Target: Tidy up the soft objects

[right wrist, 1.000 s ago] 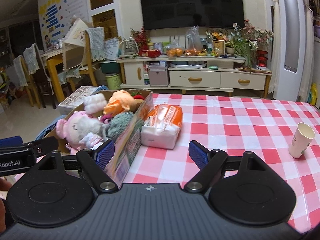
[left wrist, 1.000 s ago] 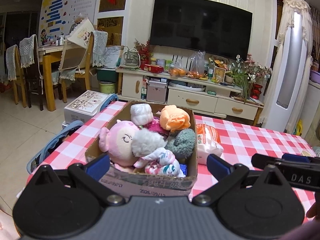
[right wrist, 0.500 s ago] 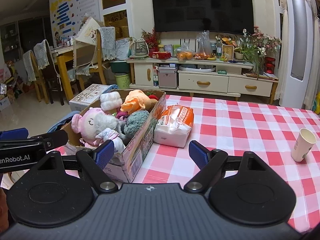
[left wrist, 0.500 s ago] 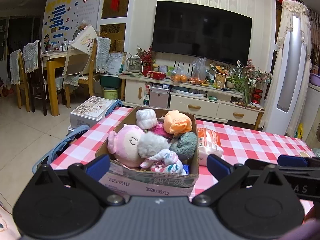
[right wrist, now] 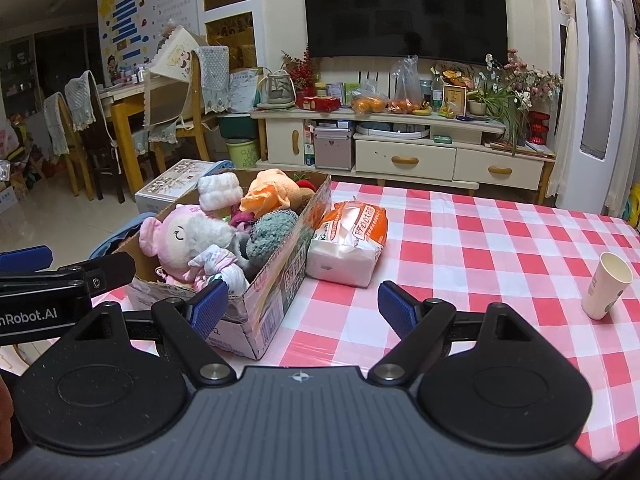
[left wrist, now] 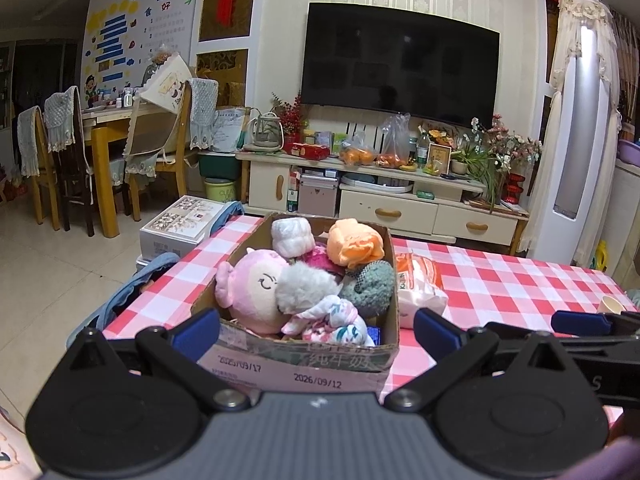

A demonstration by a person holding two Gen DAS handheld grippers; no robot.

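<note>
A cardboard box (left wrist: 304, 368) (right wrist: 280, 280) stands on the red-checked table, packed with soft things: a pink plush doll (left wrist: 250, 286) (right wrist: 172, 236), a grey fluffy ball (left wrist: 304, 286), a white yarn roll (left wrist: 292, 236) (right wrist: 220, 192), an orange plush (left wrist: 354, 242) (right wrist: 268, 196), a teal knitted piece (left wrist: 372, 286) (right wrist: 272, 232) and a floral cloth bundle (left wrist: 332, 318) (right wrist: 218, 264). My left gripper (left wrist: 316, 326) is open, held back in front of the box's near wall. My right gripper (right wrist: 302, 304) is open too, right of the box, empty.
An orange-and-white tissue pack (left wrist: 418, 284) (right wrist: 348, 244) lies against the box's right side. A white paper cup (right wrist: 606, 286) stands at the table's right. Beyond the table are a TV cabinet (left wrist: 384, 204), dining chairs (left wrist: 64, 160) and a white carton (left wrist: 182, 222) on the floor.
Both grippers have drawn back and risen a little, so the box and the tissue pack look smaller and farther away. Both stayed open; nothing on the table moved.
</note>
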